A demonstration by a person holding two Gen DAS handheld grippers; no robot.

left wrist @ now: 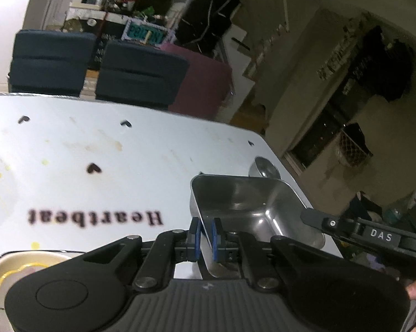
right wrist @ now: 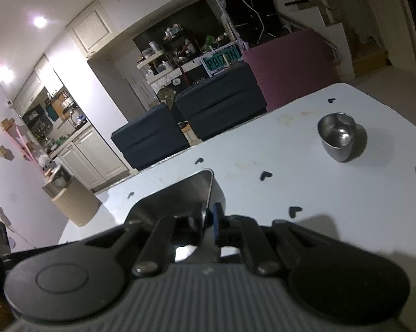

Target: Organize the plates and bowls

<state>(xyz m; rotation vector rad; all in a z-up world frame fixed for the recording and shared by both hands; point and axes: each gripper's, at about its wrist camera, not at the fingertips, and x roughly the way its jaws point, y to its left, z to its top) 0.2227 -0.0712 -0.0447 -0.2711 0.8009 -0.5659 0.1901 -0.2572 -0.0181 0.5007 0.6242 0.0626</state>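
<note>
A rectangular steel tray [left wrist: 246, 207] sits low over the white table [left wrist: 111, 149], held from both sides. My left gripper [left wrist: 205, 235] is shut on its near-left rim, blue pads on either side of the wall. My right gripper [right wrist: 208, 221] is shut on the tray's opposite rim [right wrist: 199, 193]; it shows in the left wrist view as a black arm marked DAS [left wrist: 374, 235]. A small round steel bowl [right wrist: 338, 137] stands on the table beyond the tray, also in the left wrist view [left wrist: 264, 167]. A cream plate with a gold scalloped rim [left wrist: 3, 285] lies at the near left.
The table has heart marks and the word Heartbeat [left wrist: 94, 217]. Its right edge [left wrist: 296, 182] runs close past the tray. Dark blue chairs [left wrist: 141, 74] stand along the far side. A wooden bin [right wrist: 72, 199] stands on the floor to the left.
</note>
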